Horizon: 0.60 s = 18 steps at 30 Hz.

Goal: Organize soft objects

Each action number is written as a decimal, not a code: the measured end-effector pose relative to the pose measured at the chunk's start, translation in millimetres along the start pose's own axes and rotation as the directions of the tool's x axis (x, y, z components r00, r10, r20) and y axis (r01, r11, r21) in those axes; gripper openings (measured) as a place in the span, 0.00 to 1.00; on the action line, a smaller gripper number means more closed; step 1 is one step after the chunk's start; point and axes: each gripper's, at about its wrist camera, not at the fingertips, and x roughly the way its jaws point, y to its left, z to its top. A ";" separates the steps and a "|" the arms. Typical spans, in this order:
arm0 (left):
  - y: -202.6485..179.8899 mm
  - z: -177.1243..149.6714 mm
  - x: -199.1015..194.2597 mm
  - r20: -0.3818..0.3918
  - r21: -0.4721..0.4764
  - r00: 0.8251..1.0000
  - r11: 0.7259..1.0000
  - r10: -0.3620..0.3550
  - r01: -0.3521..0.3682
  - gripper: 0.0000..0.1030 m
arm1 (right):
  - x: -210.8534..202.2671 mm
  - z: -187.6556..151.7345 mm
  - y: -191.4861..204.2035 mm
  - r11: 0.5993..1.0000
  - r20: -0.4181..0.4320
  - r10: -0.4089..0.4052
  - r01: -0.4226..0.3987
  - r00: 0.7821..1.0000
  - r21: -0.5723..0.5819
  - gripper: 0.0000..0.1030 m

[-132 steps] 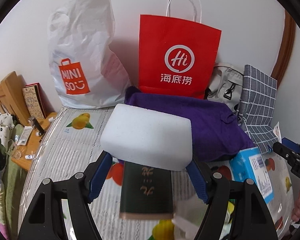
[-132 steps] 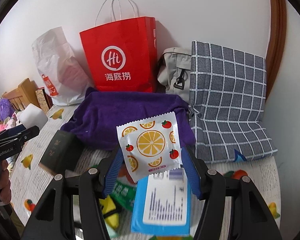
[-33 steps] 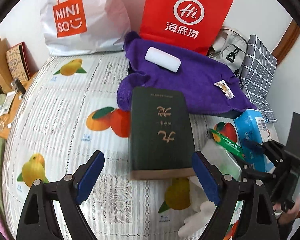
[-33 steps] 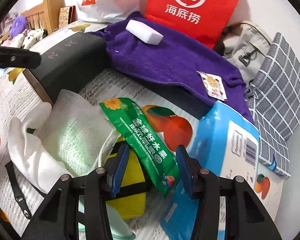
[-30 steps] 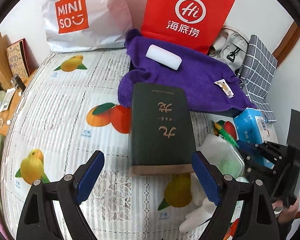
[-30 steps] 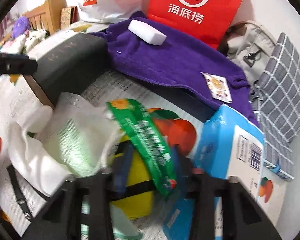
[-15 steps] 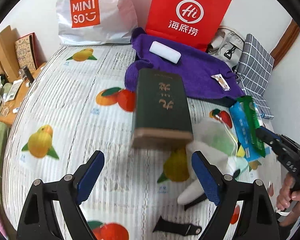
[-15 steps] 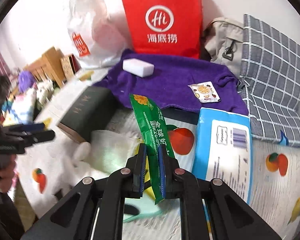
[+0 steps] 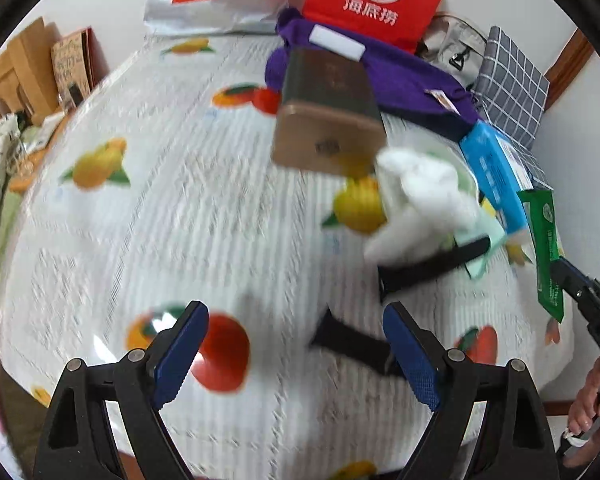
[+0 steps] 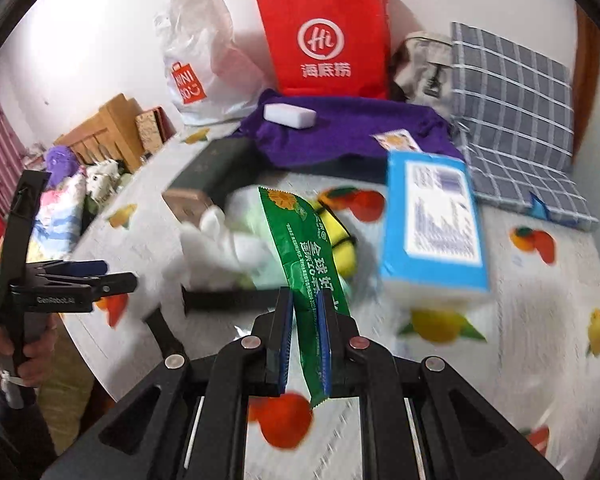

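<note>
My right gripper (image 10: 305, 304) is shut on a long green snack packet (image 10: 296, 240), lifted off the table; the same green packet (image 9: 546, 248) hangs at the right edge of the left wrist view. My left gripper (image 9: 296, 344) stands open above the fruit-print tablecloth (image 9: 160, 208), with a black strap (image 9: 352, 344) lying between its fingers below. A purple towel (image 10: 352, 128) at the back carries a white sponge (image 10: 289, 115) and a small orange-print sachet (image 10: 396, 140). White soft cloth (image 9: 420, 196) lies heaped near the middle.
A dark green book (image 9: 328, 92) lies by the towel. A blue tissue pack (image 10: 434, 220) sits right of the heap, with a yellow item (image 10: 340, 240) beside it. A red paper bag (image 10: 324, 36), a white plastic bag (image 10: 196, 60) and a checked cushion (image 10: 512, 112) line the wall.
My right gripper closed on the green packet and lifted it up and away from the heap. My left gripper drew back toward the near table edge, staying open.
</note>
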 end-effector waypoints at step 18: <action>-60.5 -31.4 31.1 -0.007 0.097 1.000 0.995 0.024 -0.024 0.86 | 15.3 -72.7 -40.0 0.983 -0.052 -0.180 0.181 0.982 0.023 0.13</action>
